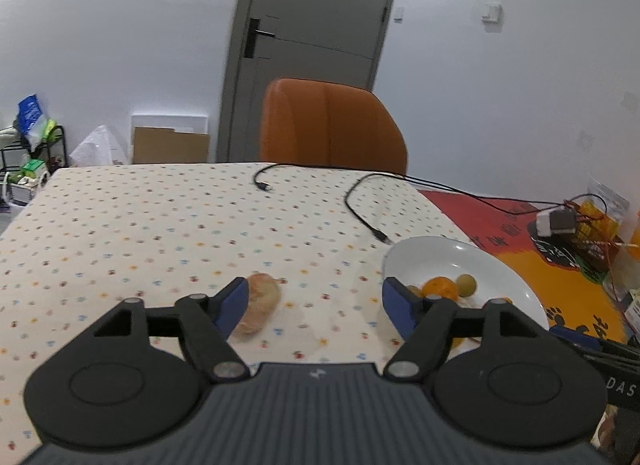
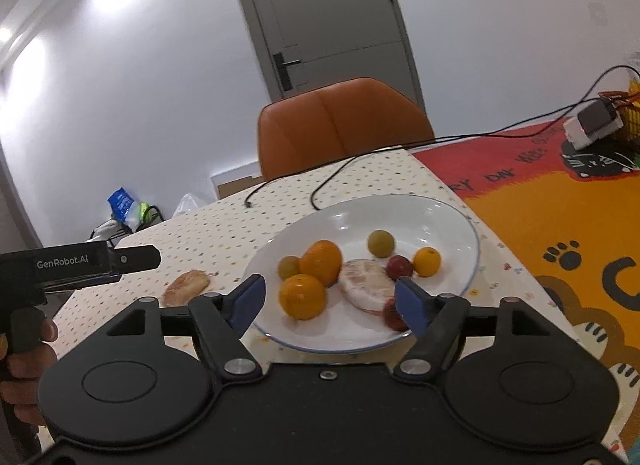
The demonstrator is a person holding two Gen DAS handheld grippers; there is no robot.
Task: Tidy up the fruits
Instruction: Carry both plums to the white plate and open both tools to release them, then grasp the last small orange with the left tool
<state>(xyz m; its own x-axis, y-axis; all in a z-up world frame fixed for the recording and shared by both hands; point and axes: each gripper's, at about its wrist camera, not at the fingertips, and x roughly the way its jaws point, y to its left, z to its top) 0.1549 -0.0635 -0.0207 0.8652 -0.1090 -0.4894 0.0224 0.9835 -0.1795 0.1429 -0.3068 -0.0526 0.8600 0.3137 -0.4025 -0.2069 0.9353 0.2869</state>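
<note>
A white plate (image 2: pixel 460 221) is sitting near the table's right edge, where the dotted cloth (image 1: pixel 140 225) meets an orange mat (image 2: pixel 560 225). It is holding most of the fruit: two oranges (image 2: pixel 303 296), a small orange one (image 2: pixel 427 261), two greenish ones (image 2: pixel 381 243), two red ones (image 2: pixel 399 267) and a pale slice (image 2: pixel 370 283).

One piece (image 1: pixel 259 309), a pale orange-pink wedge, is lying alone on the cloth, left of the plate and apart from it.

The left gripper (image 1: pixel 312 305) is hovering low over the cloth with its jaws wide apart and nothing between them; its left finger (image 1: pixel 230 307) is overlapping the piece in the wrist view, so contact cannot be told. The right gripper (image 2: pixel 330 303) is hanging over the plate's near rim, jaws also spread and empty. A hand (image 2: pixel 24 349) is showing at the left edge of the right view.

The step in hand is probably picking up the stray piece. To do it well, the left gripper should be shifting leftward to centre the piece between both fingers, then closing gently, since it looks soft and flat. Two cables (image 1: pixel 360 201) are trailing across the far edge, clear of the path.
</note>
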